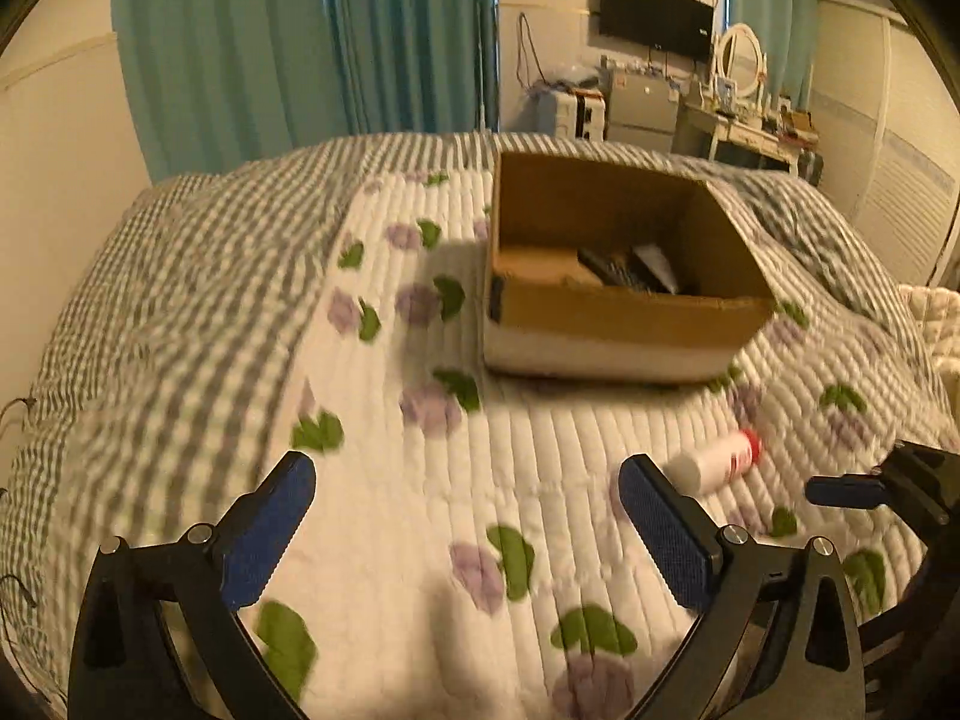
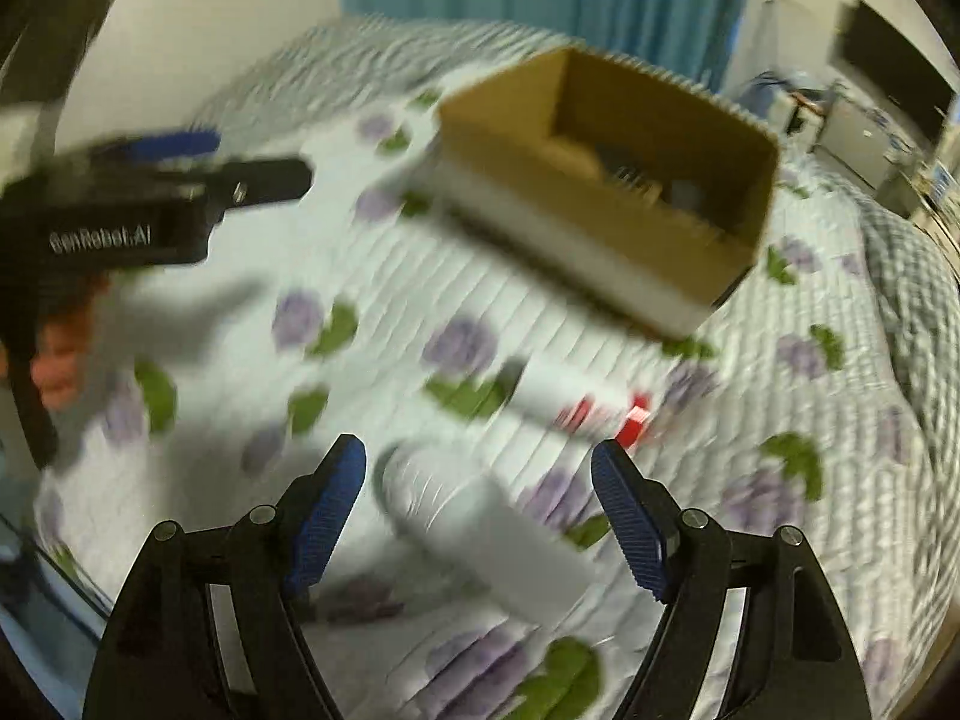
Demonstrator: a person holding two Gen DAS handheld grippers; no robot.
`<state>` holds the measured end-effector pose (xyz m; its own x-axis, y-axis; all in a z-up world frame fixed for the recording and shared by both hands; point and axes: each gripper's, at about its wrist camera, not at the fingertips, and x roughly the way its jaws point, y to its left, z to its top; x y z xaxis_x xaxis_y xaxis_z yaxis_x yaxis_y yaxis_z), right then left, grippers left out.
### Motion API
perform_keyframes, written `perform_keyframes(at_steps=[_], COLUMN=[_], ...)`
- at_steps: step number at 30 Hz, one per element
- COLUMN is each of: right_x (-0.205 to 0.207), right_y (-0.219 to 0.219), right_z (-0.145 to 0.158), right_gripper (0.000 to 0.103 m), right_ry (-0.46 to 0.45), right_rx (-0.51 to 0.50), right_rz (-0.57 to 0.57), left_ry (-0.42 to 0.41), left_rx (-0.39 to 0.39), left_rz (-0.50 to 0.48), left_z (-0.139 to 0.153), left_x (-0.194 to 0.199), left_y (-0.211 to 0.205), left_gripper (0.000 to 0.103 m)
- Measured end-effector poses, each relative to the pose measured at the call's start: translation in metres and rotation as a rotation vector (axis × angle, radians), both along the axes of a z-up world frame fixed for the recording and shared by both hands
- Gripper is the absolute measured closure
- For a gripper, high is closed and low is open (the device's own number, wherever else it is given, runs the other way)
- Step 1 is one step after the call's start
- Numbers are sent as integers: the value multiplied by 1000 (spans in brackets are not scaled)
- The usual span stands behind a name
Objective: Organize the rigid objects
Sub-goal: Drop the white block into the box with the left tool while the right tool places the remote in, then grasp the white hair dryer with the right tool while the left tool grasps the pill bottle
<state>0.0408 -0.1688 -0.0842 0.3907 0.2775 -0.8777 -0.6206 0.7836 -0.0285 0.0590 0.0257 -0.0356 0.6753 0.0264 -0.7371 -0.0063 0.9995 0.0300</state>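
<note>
An open cardboard box (image 1: pixel 624 312) stands on the flowered quilt and holds several dark objects (image 1: pixel 630 273); it also shows in the right wrist view (image 2: pixel 600 222). A white bottle with a red cap (image 1: pixel 717 461) lies on the quilt in front of the box, just right of my left gripper (image 1: pixel 468 480), which is open and empty. In the blurred right wrist view, my right gripper (image 2: pixel 477 462) is open, with a white cylinder (image 2: pixel 480 534) lying between its fingers, and the red-capped bottle (image 2: pixel 576 402) beyond it. The left gripper (image 2: pixel 180 180) shows at the left there.
The quilt (image 1: pixel 420 510) covers a bed with a grey checked blanket (image 1: pixel 180 276) on the left and behind. Teal curtains (image 1: pixel 300 42) hang behind the bed. A dresser with a mirror (image 1: pixel 741 60) and a wall TV (image 1: pixel 654 15) stand at the far right.
</note>
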Motion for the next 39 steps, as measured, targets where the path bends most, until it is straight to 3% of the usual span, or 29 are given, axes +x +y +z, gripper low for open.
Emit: perform_keyframes(at_steps=[7, 13, 15, 19, 23, 28, 32, 39], right_x=[-2, -5, -5, -1, 15, 27, 44, 68], right_y=[5, 5, 1, -11, -30, -55, -76, -107], right_z=[-33, -32, -22, 2, 24, 57, 54, 30], right_gripper=[26, 47, 51, 51, 51, 51, 51, 52], right_ry=[11, -17, -23, -39, 8, -57, -76, -4], right_rx=[-101, -89, -41, 44, 96, 74, 16, 17], right_rz=[7, 3, -20, -102, -259, -383, -471, -545], left_ry=[73, 106, 105, 96, 85, 72, 113, 177], left_rx=[-23, -21, -10, -8, -8, 11, 41, -3], left_rz=[-3, 0, -4, -22, -48, -153, -209, -313], left_z=[-25, -37, -38, -32, -22, -23, -39, -63], left_x=[5, 6, 5, 8, 21, 36, 44, 54], left_y=[-2, -3, -6, -14, -36, -74, -100, -129], left_gripper=[0, 0, 0, 0, 0, 0, 1, 7])
